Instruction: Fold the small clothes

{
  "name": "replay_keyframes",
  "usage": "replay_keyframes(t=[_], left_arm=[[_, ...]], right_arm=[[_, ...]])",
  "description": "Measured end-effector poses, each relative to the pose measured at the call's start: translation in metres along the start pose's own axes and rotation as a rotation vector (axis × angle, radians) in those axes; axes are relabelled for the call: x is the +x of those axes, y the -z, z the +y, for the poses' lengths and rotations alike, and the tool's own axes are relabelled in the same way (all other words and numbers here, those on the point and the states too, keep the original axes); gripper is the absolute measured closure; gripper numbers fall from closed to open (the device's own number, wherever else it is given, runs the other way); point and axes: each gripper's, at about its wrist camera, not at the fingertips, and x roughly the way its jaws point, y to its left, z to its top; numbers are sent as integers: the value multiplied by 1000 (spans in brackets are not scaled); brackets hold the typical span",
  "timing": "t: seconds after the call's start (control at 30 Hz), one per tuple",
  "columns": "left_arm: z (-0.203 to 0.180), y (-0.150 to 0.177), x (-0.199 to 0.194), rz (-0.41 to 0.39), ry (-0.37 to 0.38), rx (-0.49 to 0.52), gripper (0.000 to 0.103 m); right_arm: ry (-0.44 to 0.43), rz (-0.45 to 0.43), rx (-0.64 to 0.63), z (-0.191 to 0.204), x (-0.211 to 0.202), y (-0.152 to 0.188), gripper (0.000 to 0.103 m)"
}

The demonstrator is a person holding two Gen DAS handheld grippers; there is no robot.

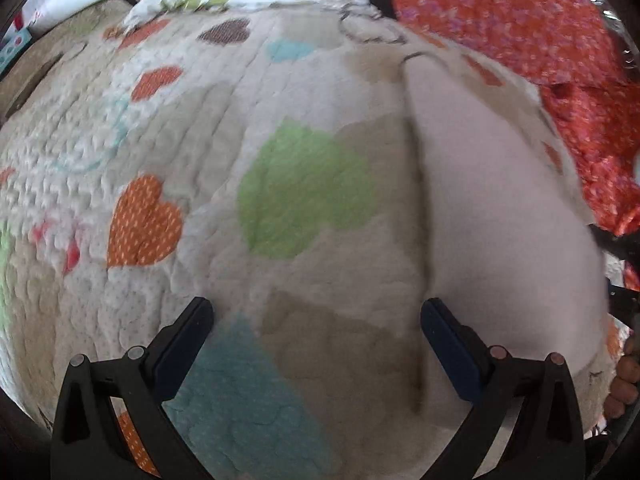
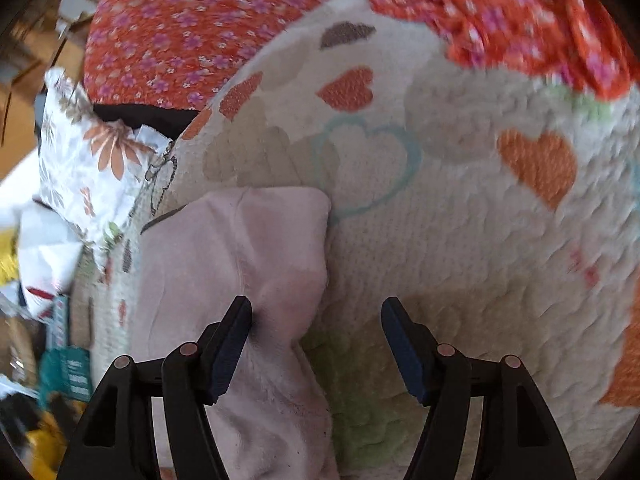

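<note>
A: Nearest first. Left gripper (image 1: 316,316) has its jaws spread wide, nothing between them, over the heart-print quilt (image 1: 168,152).

B: Right gripper (image 2: 316,316) likewise gapes wide with nothing clamped. Its left finger (image 2: 230,344) is at the edge of the pale pink garment (image 2: 236,248); contact is unclear.

A: Garment position?

B: It lies on the quilt, bunched near the right gripper, flatter farther out. In the left wrist view it sits just right of the right finger (image 1: 452,344).

A: Farther back: red floral fabric (image 2: 168,40) along the quilt's far edge, beside a white flower-print cloth (image 2: 92,160).
</note>
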Motion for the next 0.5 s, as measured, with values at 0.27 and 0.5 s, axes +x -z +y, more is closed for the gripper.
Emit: replay_keyframes(t=[0.27, 0.5], left_arm=[[-3, 8, -1, -36, -16, 64, 0], [16, -7, -19, -15, 197, -71, 6]], right_arm=[[-29, 15, -41, 14, 3, 6, 31], [-66, 35, -29, 12, 16, 5, 31]])
